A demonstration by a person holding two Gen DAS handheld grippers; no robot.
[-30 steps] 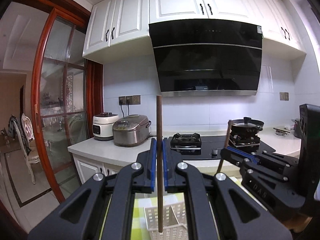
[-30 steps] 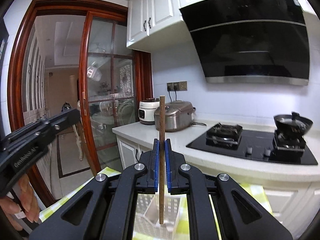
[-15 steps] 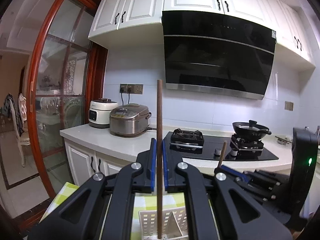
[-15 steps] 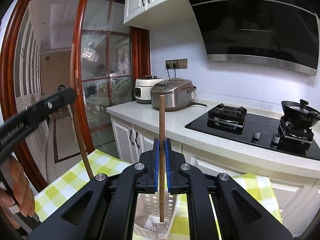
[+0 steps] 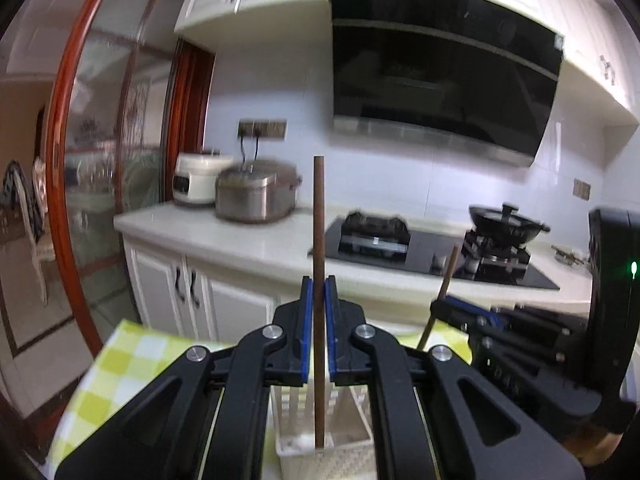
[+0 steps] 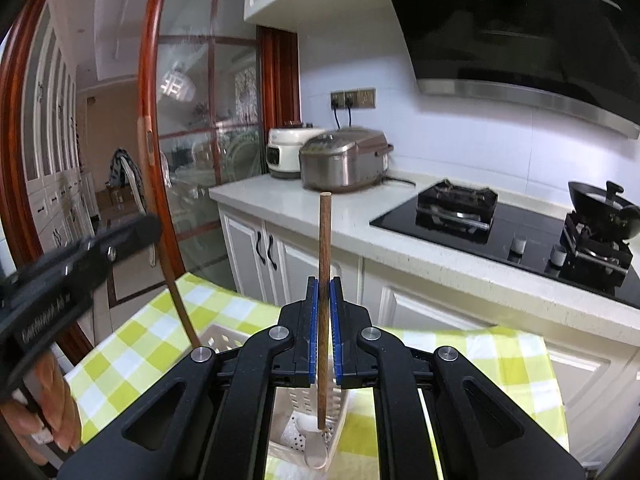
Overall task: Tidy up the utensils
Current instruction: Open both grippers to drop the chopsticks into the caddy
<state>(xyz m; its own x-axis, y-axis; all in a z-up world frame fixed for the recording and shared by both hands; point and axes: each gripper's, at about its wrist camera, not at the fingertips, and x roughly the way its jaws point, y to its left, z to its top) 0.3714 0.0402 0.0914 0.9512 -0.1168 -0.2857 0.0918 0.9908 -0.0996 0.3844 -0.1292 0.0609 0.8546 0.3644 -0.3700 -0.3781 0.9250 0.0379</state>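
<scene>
While both claws clamp a brown stick apiece, I see each one lower than a second ago. My left gripper (image 5: 316, 300) has its blue pads pressed tight on the left stick (image 5: 319, 240), which stands upright, its lower end down inside the white basket (image 5: 348, 452) at 6 o'clock of that view. A second back that tip hung at the basket's top edge; now the basket wall rises around it, and the view is blurred. The hood (image 5: 436, 92) has slid up toward 12 o'clock and the checked cloth (image 5: 120, 364) has come in at 8 o'clock.

My right gripper (image 6: 324, 312) is likewise closed hard on the right stick (image 6: 324, 260), upright, with its lower end inside the same basket (image 6: 224, 338), just above a white spoon (image 6: 316, 444) lying there. Earlier that tip hung above the basket's rim; now it is well within the walls. From the right view the left claw (image 6: 60, 276) sits at 9 o'clock, a hand (image 6: 52, 400) gripping it at 8 o'clock, its stick (image 6: 180, 304) slanting down toward the basket. The cooker (image 6: 344, 160) and stove (image 6: 456, 204) stay on the counter (image 6: 304, 204) at 12 to 2 o'clock.
</scene>
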